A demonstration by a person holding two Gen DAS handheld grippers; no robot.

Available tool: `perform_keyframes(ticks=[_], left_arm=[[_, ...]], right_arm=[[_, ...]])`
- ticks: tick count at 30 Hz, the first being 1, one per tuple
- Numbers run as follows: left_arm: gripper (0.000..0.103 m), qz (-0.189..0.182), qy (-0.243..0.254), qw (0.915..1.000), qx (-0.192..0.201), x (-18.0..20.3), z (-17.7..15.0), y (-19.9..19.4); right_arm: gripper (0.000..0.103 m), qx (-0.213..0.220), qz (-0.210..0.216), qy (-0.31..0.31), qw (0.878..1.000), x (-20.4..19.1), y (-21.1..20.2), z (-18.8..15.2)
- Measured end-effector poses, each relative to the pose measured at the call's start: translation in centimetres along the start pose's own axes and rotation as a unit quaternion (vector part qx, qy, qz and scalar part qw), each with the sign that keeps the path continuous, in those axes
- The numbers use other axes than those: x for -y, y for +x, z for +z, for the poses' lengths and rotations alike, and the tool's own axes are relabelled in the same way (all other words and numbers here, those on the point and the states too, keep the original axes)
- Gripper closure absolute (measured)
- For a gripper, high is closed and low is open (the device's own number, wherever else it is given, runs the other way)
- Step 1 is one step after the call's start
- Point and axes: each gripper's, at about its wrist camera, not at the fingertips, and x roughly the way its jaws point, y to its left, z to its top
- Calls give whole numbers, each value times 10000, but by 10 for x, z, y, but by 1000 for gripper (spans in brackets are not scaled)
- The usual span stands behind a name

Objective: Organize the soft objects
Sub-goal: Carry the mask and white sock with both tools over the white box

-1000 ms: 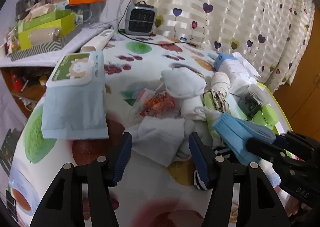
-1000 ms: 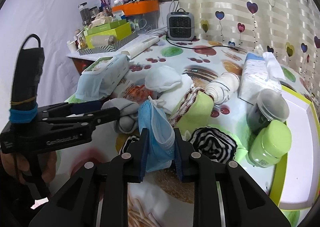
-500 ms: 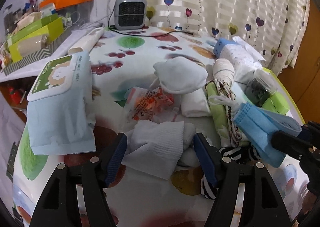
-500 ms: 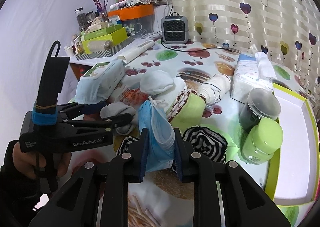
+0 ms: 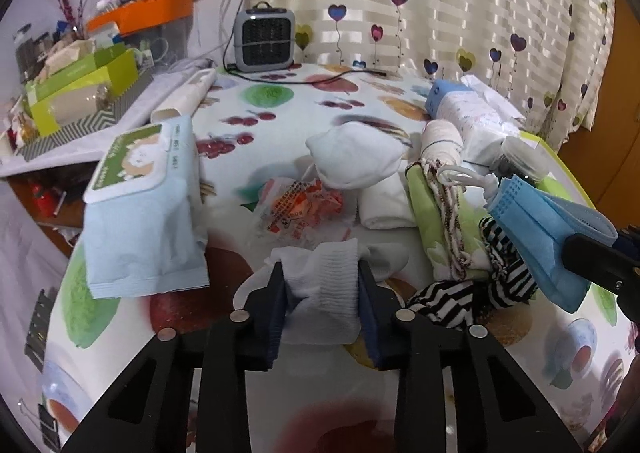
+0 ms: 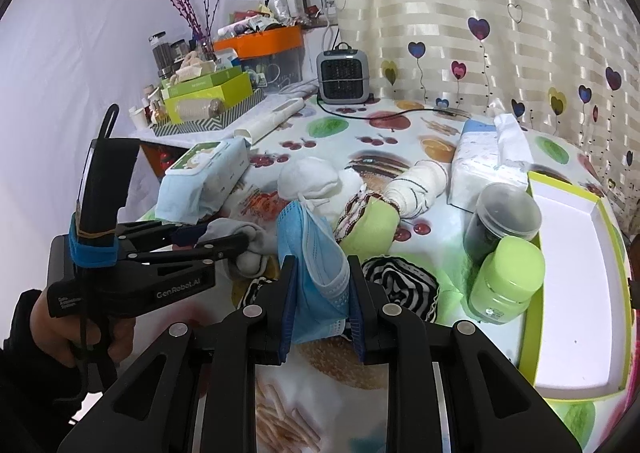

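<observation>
Left tool [image 5: 322, 293] clamped low over the counter on white cloth, right tool [image 6: 322, 293] pinched on blue mask, raised alongside.

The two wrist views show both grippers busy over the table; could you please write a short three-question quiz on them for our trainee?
1. True or false: the left gripper is shut on a white sock.
2. What does the right gripper hold? A) striped sock B) blue face mask C) tissue pack
3. Fill in: the pack of wet wipes has a ____ lid.

Key:
1. True: both pads press the sock's ribbed cuff.
2. B: the blue face mask is clamped between its fingers; the black-and-white striped sock lies on the table.
3. Green.
</observation>
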Motion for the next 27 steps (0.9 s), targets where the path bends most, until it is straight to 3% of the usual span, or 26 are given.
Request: perform_keyframes(ticks=[17,27], left_arm=[[74,-118,137,9977,654,26,13,-58],[74,-468,390,9948,811,60,26,-70]], right_arm=[[79,488,-106,102,9987,8,-45,-6],[79,705,-326,319,9965,29,-66,-10]])
